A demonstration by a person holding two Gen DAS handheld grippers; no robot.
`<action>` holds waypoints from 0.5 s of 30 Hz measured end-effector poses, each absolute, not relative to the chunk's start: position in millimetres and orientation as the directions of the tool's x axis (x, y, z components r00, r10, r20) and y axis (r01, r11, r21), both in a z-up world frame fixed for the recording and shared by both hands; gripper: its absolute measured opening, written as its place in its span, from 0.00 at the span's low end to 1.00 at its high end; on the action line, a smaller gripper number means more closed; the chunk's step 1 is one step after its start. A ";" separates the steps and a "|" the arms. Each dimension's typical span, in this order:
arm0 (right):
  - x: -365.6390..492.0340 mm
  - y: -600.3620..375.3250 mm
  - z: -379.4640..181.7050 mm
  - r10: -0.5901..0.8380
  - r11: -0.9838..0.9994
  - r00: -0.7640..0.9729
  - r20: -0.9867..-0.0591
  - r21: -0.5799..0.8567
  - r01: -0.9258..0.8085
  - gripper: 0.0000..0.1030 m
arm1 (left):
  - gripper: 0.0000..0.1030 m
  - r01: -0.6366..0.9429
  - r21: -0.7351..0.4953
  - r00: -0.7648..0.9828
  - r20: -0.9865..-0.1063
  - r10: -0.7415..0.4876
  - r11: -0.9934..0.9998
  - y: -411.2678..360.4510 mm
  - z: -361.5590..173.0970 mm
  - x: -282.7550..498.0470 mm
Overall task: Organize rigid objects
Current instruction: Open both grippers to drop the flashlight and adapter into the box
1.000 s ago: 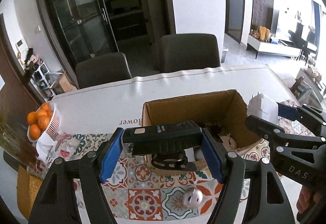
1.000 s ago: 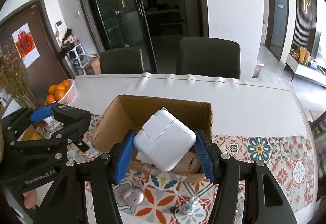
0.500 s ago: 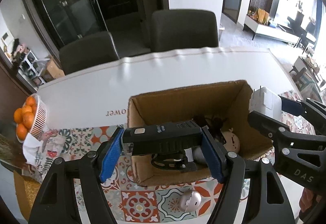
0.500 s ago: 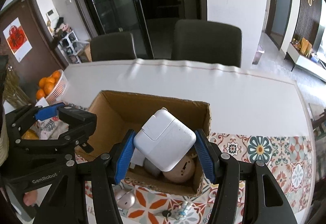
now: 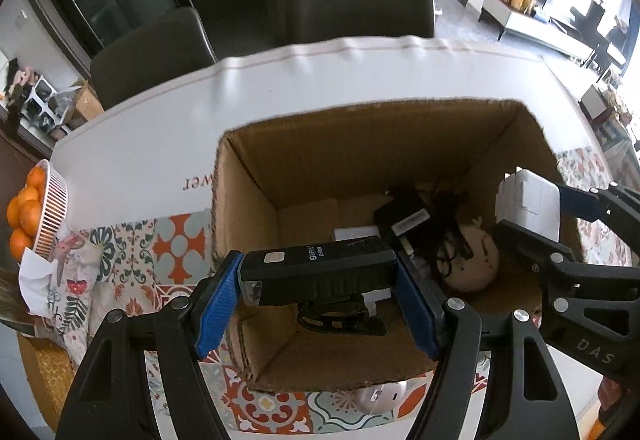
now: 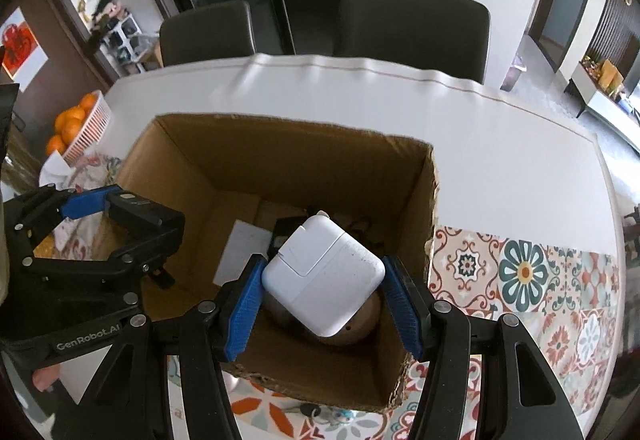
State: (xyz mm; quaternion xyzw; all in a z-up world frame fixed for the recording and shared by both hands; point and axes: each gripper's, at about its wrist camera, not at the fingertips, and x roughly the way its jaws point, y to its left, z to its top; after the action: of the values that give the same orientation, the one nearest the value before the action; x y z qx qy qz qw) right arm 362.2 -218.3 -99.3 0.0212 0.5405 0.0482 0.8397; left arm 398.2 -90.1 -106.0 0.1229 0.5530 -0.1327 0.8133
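Note:
An open cardboard box (image 5: pixel 248 200) (image 6: pixel 400 176) stands on the table. My left gripper (image 5: pixel 320 300) is shut on a black bike light (image 5: pixel 320 268) with a strap mount, held over the box's near left part; it also shows in the right wrist view (image 6: pixel 140 210). My right gripper (image 6: pixel 322 300) is shut on a white power adapter (image 6: pixel 324 276), held over the box's right side; the adapter also shows in the left wrist view (image 5: pixel 528 200). Inside the box lie a black adapter (image 5: pixel 400 216), a tangle of black cable and a tan round object (image 5: pixel 476 260).
A white basket of oranges (image 5: pixel 36 208) (image 6: pixel 76 128) sits at the table's left edge on a patterned cloth. A silver round object (image 5: pixel 380 396) lies on the patterned mat (image 6: pixel 520 272) in front of the box. Two dark chairs (image 5: pixel 360 0) stand behind the table.
Both grippers have moved forward and tilted down over the box with their objects held. The box interior now fills the view.

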 end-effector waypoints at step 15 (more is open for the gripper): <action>364.6 -215.4 -108.1 0.122 0.992 0.383 -0.916 0.101 -0.076 0.57 | 0.73 0.350 0.089 0.366 -0.929 -0.048 0.933 -91.0 -103.8 398.6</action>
State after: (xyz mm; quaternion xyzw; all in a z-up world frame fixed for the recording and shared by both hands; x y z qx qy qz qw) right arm 364.6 -215.4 -108.1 0.0211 0.5524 0.0595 0.8312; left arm 398.6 -91.0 -103.8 0.1372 0.5496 -0.1221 0.8150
